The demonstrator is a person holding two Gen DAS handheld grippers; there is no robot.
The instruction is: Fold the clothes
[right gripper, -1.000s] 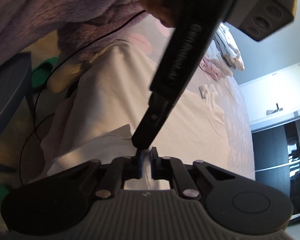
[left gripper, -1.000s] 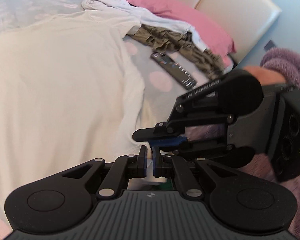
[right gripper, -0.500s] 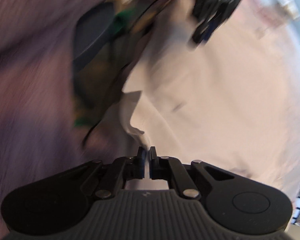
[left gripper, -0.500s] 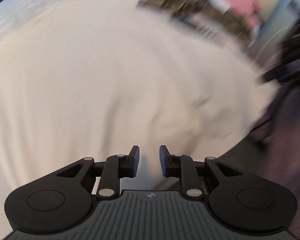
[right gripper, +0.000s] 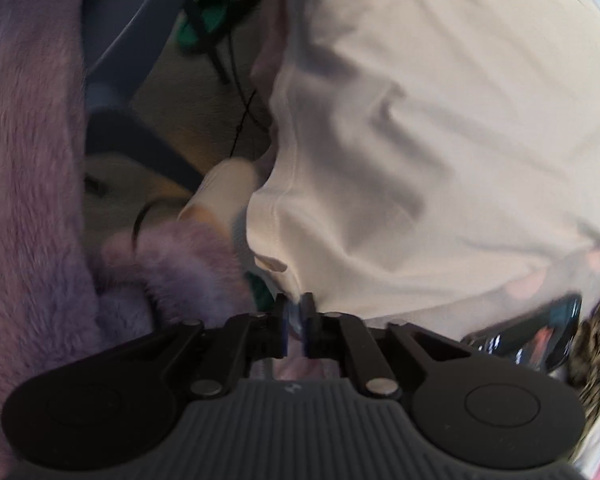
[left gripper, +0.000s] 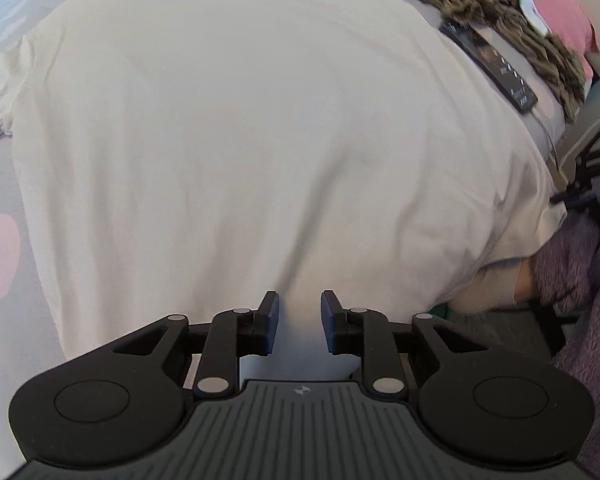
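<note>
A cream white T-shirt (left gripper: 252, 128) lies spread over the bed and fills most of the left wrist view. My left gripper (left gripper: 299, 320) is open and empty over the shirt's near hem. In the right wrist view the same shirt (right gripper: 440, 140) hangs over the bed edge. My right gripper (right gripper: 295, 316) is shut on the shirt's lower corner, with a thin strip of fabric between the pads. The right gripper (left gripper: 588, 184) shows dark at the right edge of the left wrist view.
A black remote (left gripper: 488, 64) lies on the bed beside the shirt, with an olive garment (left gripper: 500, 12) and a pink pillow (left gripper: 548, 4) behind it. The remote also shows in the right wrist view (right gripper: 532, 336). A purple fleece sleeve (right gripper: 32, 160), cables and a green object (right gripper: 208, 20) are on the floor side.
My left gripper has opened, let go of the shirt and moved left over the shirt. My right gripper has pulled away to the right, still shut on the corner.
</note>
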